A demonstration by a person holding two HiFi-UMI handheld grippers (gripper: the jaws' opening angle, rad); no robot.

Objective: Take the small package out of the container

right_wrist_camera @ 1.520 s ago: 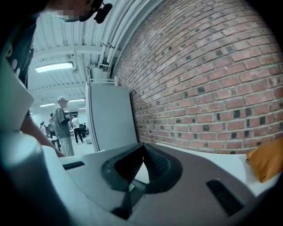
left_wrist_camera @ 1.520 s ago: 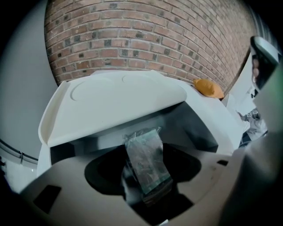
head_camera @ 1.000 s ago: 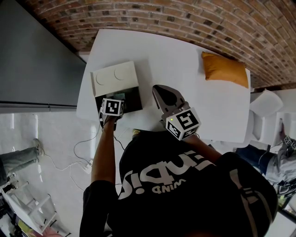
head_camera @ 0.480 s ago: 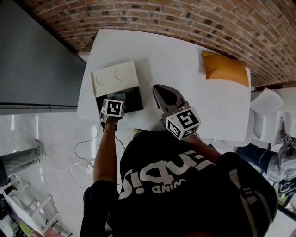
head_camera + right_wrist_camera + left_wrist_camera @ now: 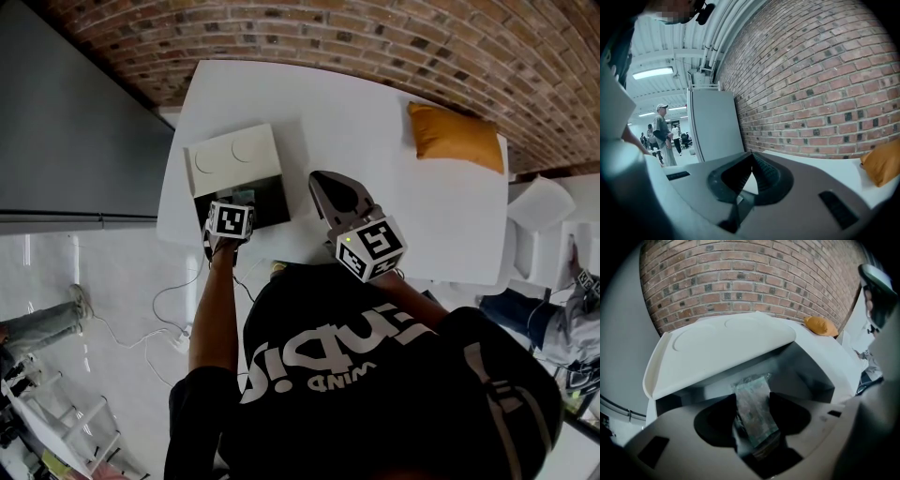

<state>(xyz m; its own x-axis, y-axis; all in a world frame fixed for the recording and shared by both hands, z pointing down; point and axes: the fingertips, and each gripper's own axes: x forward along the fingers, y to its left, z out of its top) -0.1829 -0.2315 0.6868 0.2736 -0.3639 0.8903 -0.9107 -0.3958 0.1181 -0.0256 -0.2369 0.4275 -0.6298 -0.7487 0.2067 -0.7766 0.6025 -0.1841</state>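
A white container (image 5: 234, 155) with its lid raised stands at the table's left near corner, its dark inside (image 5: 265, 199) open to view. My left gripper (image 5: 232, 202) reaches into it. In the left gripper view a small clear package (image 5: 752, 397) stands between the black pads (image 5: 717, 420) under the lid (image 5: 722, 348). The jaws are closing in on it and flank it closely, without a plain squeeze. My right gripper (image 5: 321, 183) hovers over the table to the right of the container, shut and empty (image 5: 750, 154).
The white table (image 5: 375, 122) carries an orange cushion (image 5: 455, 141) at its far right. A brick wall (image 5: 422, 47) runs behind it and a grey partition (image 5: 66, 112) stands to the left. A cable (image 5: 159, 323) lies on the floor. People (image 5: 663, 133) stand far off.
The left gripper has barely shifted at the container's opening. The right gripper has held still.
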